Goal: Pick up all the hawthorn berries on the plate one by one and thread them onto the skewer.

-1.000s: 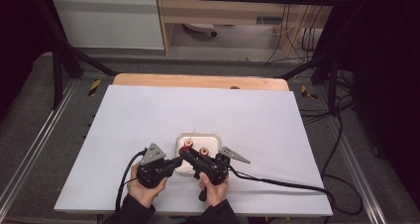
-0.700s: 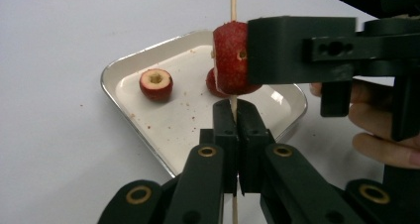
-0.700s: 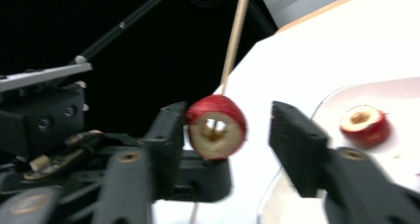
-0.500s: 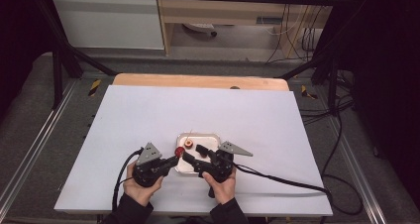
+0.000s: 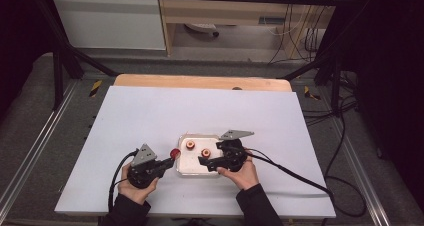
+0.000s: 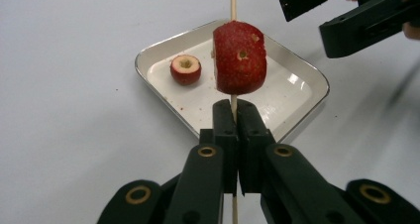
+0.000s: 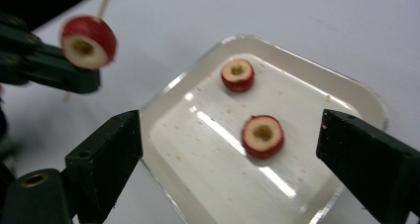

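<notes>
Two cored red fruit pieces [image 7: 237, 75] [image 7: 263, 136] are lying in the white tray [image 7: 356, 92], while a third piece [image 6: 239, 57] is sitting threaded on a thin wooden skewer [image 6: 232, 1]. Clamped tight on that skewer, the left gripper [image 6: 233, 116] is now holding it out past the tray's left edge, having drawn away from the middle where it was half a second ago. Over the tray's right side, the right gripper [image 7: 228, 149] is hovering with jaws spread wide, gripping nothing.
</notes>
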`<state>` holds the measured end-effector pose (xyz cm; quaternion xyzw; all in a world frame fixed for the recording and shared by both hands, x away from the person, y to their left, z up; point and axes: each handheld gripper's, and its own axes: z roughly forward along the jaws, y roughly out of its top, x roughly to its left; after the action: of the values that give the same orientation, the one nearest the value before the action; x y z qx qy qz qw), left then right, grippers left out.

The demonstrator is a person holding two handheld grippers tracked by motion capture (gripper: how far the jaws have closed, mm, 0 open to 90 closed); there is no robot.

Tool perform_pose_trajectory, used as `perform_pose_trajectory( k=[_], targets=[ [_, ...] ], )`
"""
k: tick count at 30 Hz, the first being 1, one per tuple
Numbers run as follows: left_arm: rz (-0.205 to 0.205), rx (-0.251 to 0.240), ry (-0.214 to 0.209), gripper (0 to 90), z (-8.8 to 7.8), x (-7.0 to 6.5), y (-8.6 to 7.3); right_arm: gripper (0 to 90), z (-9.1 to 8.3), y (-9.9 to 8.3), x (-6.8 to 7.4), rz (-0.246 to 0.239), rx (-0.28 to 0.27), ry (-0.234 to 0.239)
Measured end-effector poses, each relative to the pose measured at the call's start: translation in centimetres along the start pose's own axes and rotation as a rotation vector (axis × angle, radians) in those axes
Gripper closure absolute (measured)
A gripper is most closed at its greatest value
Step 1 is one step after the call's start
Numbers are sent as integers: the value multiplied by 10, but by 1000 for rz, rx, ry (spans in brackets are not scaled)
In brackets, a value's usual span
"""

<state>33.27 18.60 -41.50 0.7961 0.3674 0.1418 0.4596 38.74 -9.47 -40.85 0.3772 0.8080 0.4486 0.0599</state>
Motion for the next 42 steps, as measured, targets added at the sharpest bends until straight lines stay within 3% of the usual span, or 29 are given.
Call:
perform_pose_trajectory(
  k=[5, 7, 10, 12, 17, 19, 32, 42],
  targets=[
    [-3, 0, -2, 884, 0, 1, -1, 170, 7, 18, -6, -103, 154, -43],
    [-5, -5, -2, 884, -1, 2, 0, 212, 9, 26, -8, -147, 187, -55],
    [-3, -7, -3, 884, -2, 2, 0, 222, 15, 36, -10, -153, 260, -46],
    [-4, -8, -2, 884, -2, 3, 0, 246, 21, 40, -10, -182, 328, -48],
    [-7, -11, -3, 884, -2, 3, 0, 301, 34, 45, -13, -165, 401, -19],
    [-6, -8, -5, 883, -2, 3, 0, 334, 38, 46, -15, -189, 434, -20],
    [0, -1, -11, 884, 0, 2, 0, 457, 58, 48, -18, -213, 518, -17],
    [4, 1, -10, 884, 0, 1, 0, 563, 65, 46, -20, -179, 543, -13]
  ],
)
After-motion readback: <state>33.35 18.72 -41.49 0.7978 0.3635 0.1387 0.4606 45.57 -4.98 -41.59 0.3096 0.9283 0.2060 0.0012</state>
